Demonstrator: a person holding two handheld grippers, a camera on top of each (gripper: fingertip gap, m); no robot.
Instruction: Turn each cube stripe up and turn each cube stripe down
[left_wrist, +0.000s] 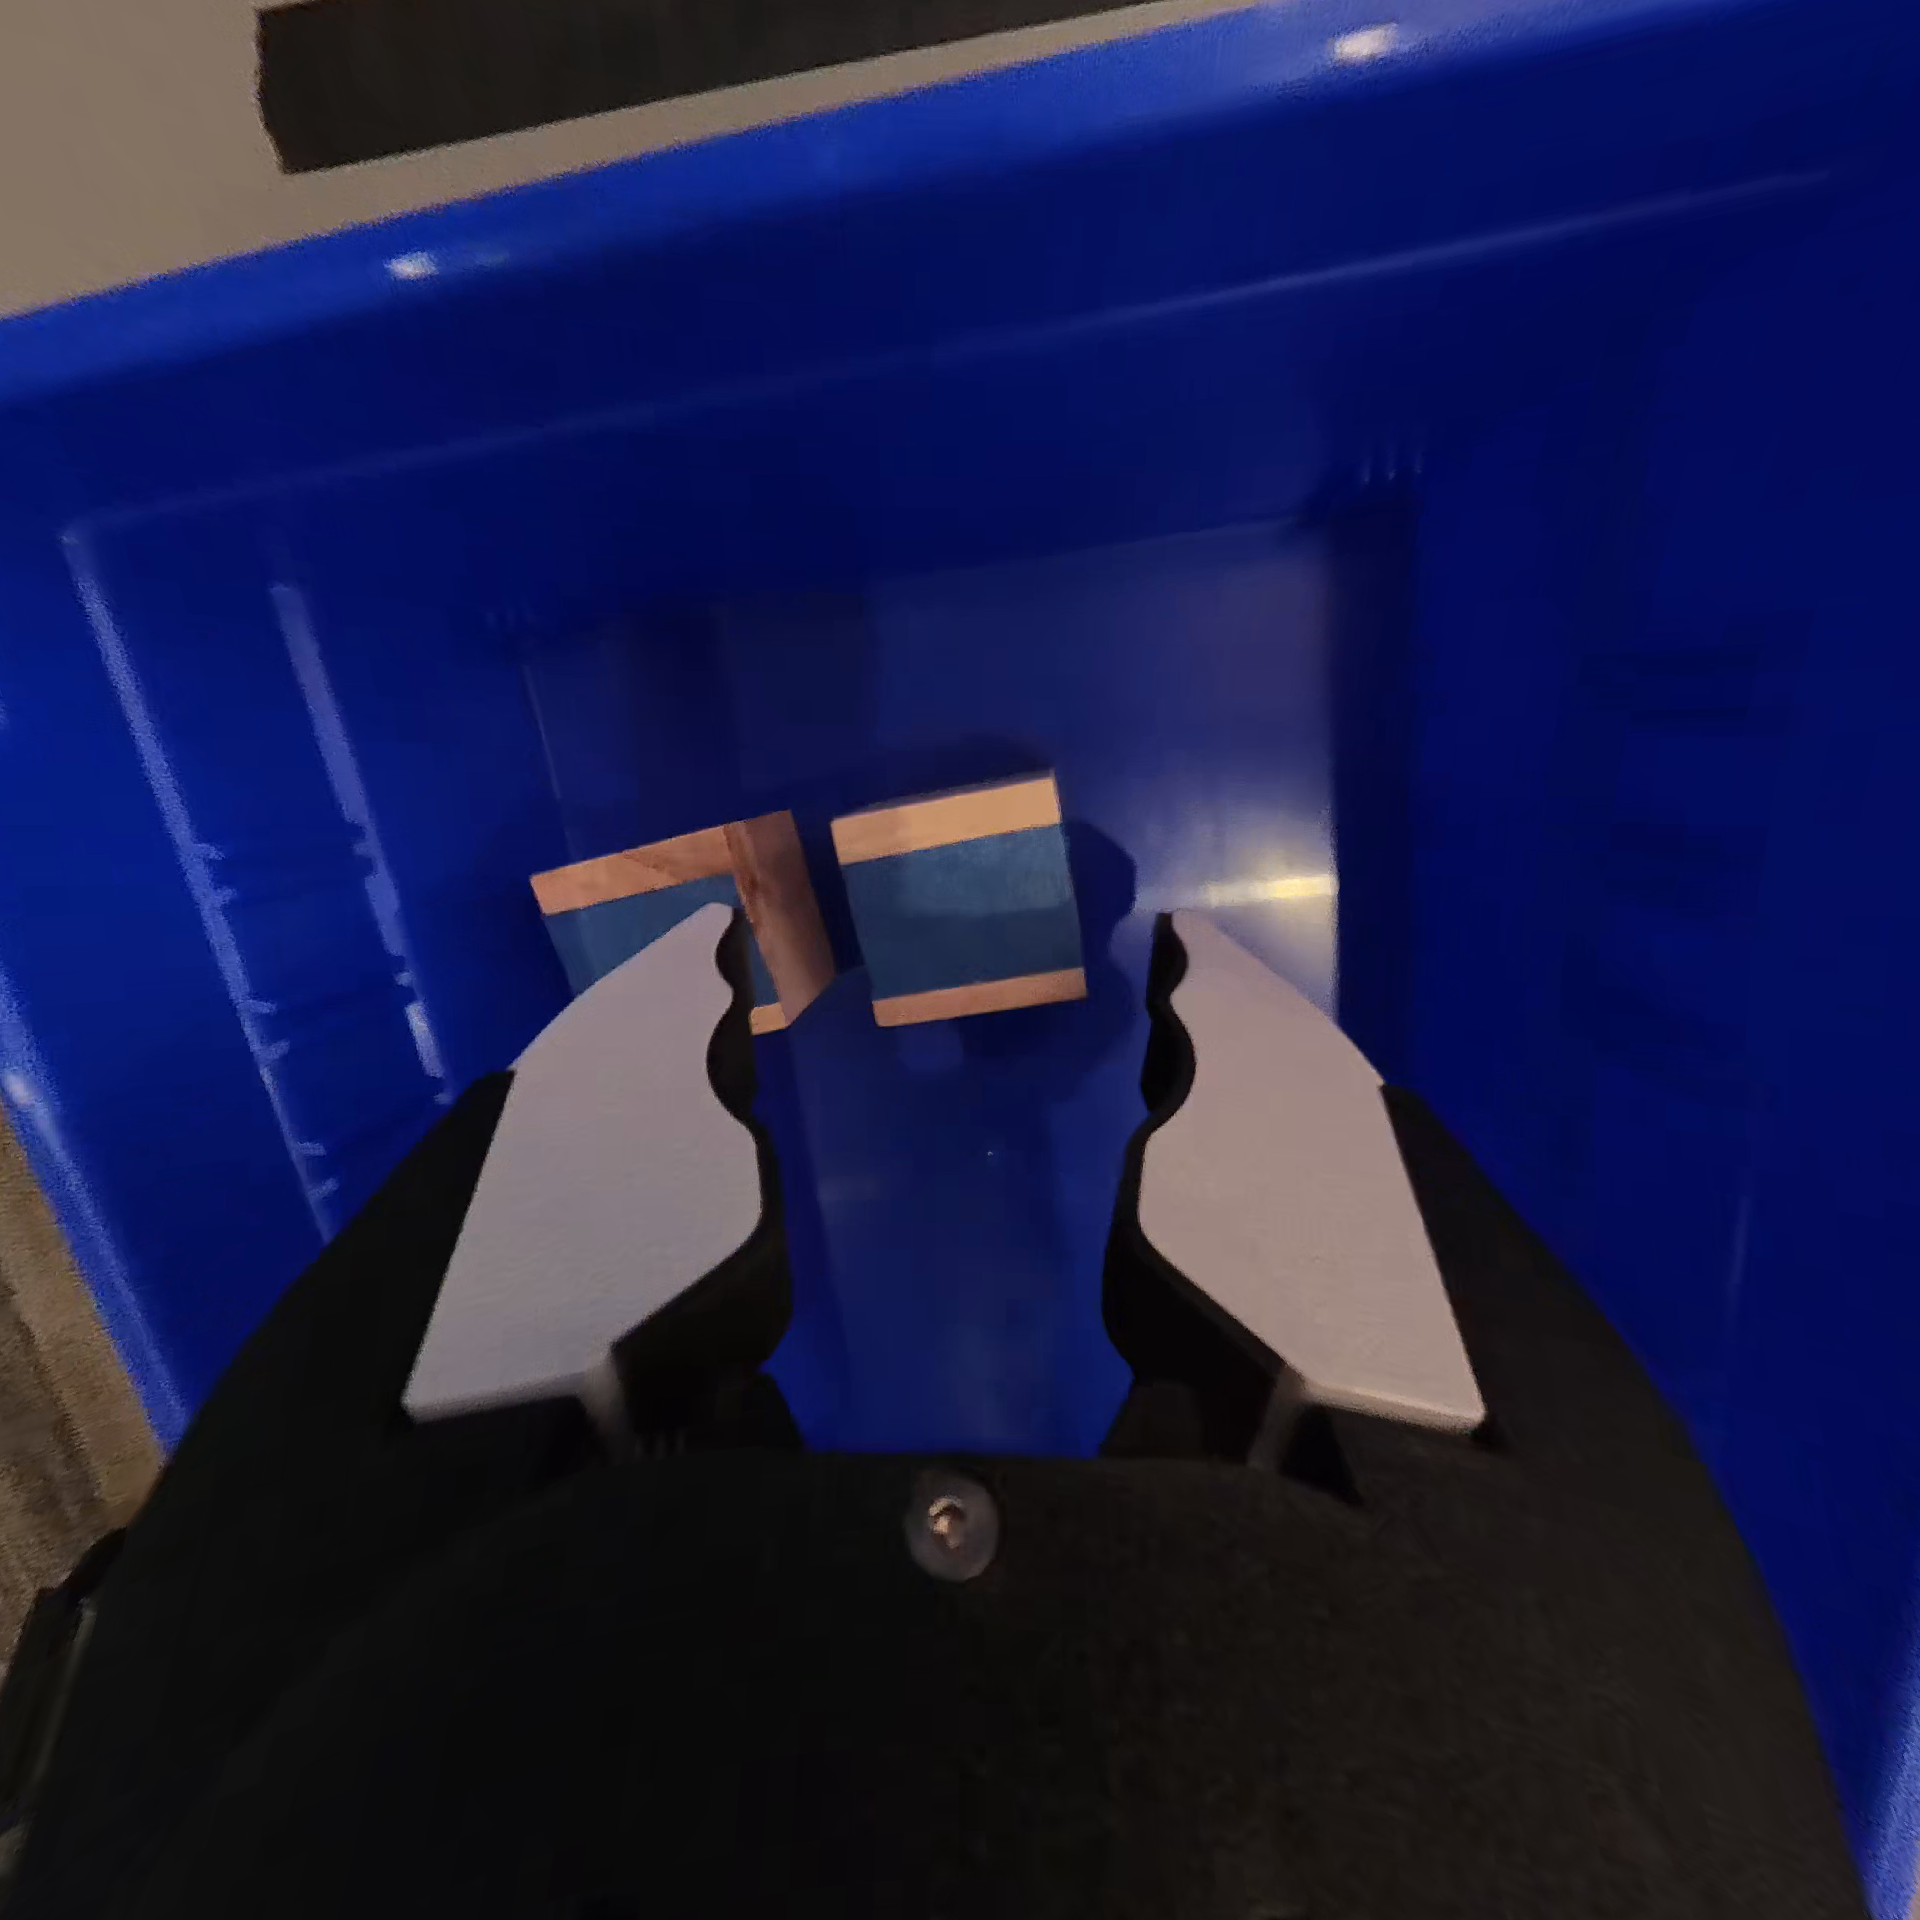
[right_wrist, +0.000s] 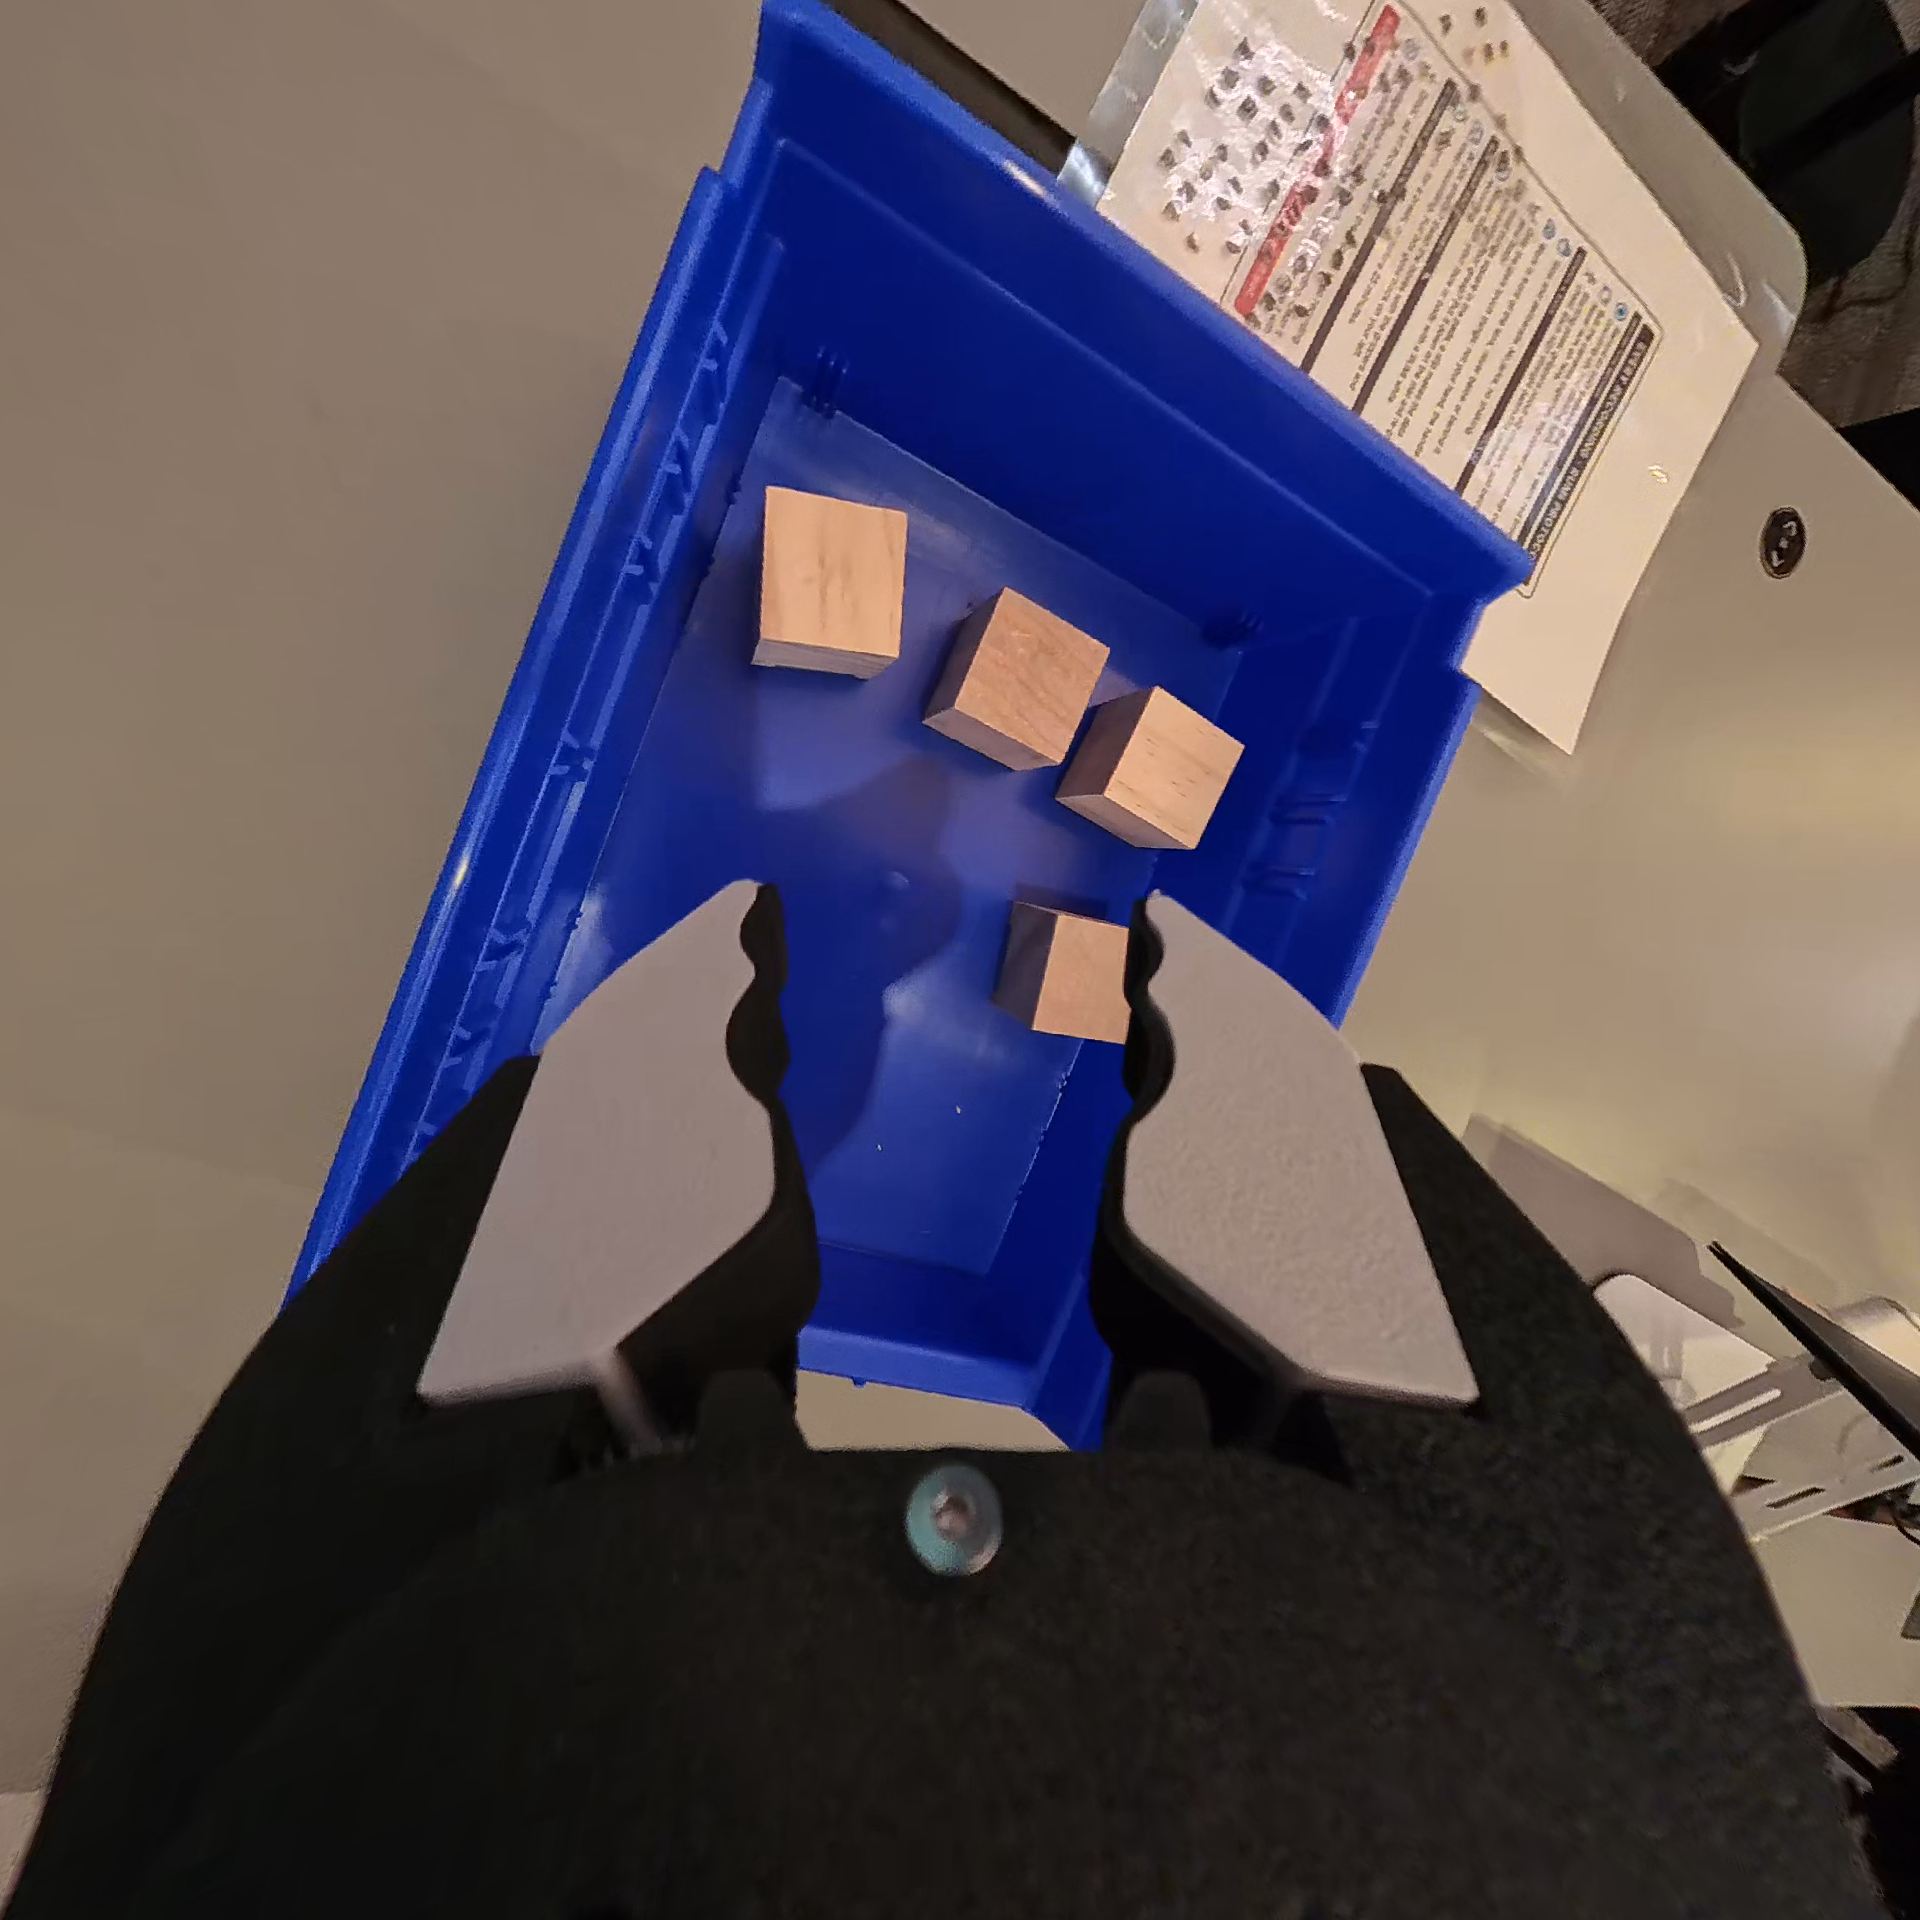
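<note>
Both grippers released over blue bins on the counter (right_wrist: 260, 520).
Left gripper (left_wrist: 940, 914) faces two striped cubes (left_wrist: 961, 899); right gripper (right_wrist: 945, 899) faces four plain-topped cubes (right_wrist: 1023, 675) in its bin (right_wrist: 1039, 1351).

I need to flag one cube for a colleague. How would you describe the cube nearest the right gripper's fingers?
Find the blue bin on the pale table. Four wooden cubes lie in it; this cube sits alone, nearest the right gripper, apart from the other three.

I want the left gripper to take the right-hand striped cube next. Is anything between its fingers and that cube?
Nothing visible. The left gripper is open above the blue bin floor, and the right-hand striped cube lies just beyond the fingertips. The other striped cube sits beside it, partly behind one finger.
</note>
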